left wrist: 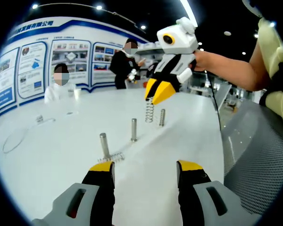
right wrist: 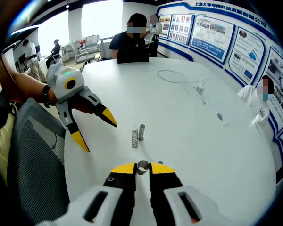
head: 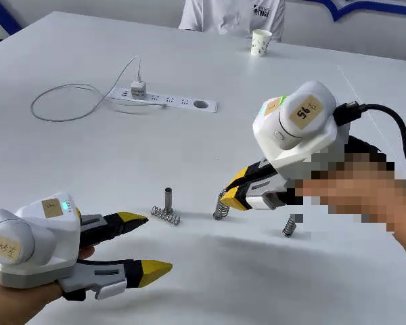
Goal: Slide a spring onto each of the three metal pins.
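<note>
White workbench [head: 88, 176] carries three metal pins in a row. Left pin [head: 168, 198] stands bare; a loose spring [head: 165, 214] lies on its side against the pin's base. Middle pin [left wrist: 133, 129] is also bare in the left gripper view. Right pin [head: 290, 226] wears a spring.

Right gripper [head: 230, 198] has its jaws pinched on the top of the held spring [head: 220, 207]. The spring hangs roughly upright with its lower end at the tabletop, between the middle and right pins in the left gripper view. Cannot tell whether it sits over a pin.

Left gripper [head: 159, 242] hovers near left, fingers wide apart, holding nothing.

Far side: power strip [head: 164, 99] with white cable [head: 61, 101], paper cup [head: 260, 42], seated person [head: 233, 13].
</note>
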Available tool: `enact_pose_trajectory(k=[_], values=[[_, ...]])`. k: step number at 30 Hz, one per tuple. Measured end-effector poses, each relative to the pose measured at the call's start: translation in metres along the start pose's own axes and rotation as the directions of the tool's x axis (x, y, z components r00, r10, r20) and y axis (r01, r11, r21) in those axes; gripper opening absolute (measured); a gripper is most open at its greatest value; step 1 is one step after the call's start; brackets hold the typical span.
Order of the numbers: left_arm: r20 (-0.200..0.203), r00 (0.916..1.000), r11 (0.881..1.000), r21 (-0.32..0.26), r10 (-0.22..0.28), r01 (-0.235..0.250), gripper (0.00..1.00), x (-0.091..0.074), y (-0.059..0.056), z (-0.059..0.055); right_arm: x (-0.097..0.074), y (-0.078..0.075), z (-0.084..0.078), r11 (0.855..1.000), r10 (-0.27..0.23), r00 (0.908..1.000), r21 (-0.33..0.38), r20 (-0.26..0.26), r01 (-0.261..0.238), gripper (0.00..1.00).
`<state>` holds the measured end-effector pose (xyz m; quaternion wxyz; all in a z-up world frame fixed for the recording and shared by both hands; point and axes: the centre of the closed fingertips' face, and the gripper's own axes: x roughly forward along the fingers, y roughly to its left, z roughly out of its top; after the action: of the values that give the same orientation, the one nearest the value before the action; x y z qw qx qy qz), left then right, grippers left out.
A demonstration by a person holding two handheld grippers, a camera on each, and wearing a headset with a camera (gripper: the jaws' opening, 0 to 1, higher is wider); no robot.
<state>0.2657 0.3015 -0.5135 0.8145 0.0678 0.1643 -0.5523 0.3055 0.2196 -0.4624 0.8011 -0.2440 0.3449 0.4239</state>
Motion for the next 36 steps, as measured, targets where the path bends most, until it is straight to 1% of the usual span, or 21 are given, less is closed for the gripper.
enact_pose_trajectory(k=[19,29,36], values=[[0.004,1.0000,1.000,-0.011,0.004,-0.004,0.54,0.000,0.001,-0.001,0.000,-0.024,0.005,0.999,-0.041,0.9990,0.015,0.016,0.041,0.12],[0.005,1.0000,1.000,-0.018,0.004,-0.004,0.54,0.000,0.002,-0.002,0.002,-0.026,0.008,0.998,-0.054,0.9984,0.018,0.017,0.054,0.12],[0.005,1.0000,1.000,-0.023,0.006,-0.006,0.55,-0.001,0.003,-0.003,0.004,-0.029,0.007,0.998,-0.060,0.9981,0.019,0.013,0.060,0.12]])
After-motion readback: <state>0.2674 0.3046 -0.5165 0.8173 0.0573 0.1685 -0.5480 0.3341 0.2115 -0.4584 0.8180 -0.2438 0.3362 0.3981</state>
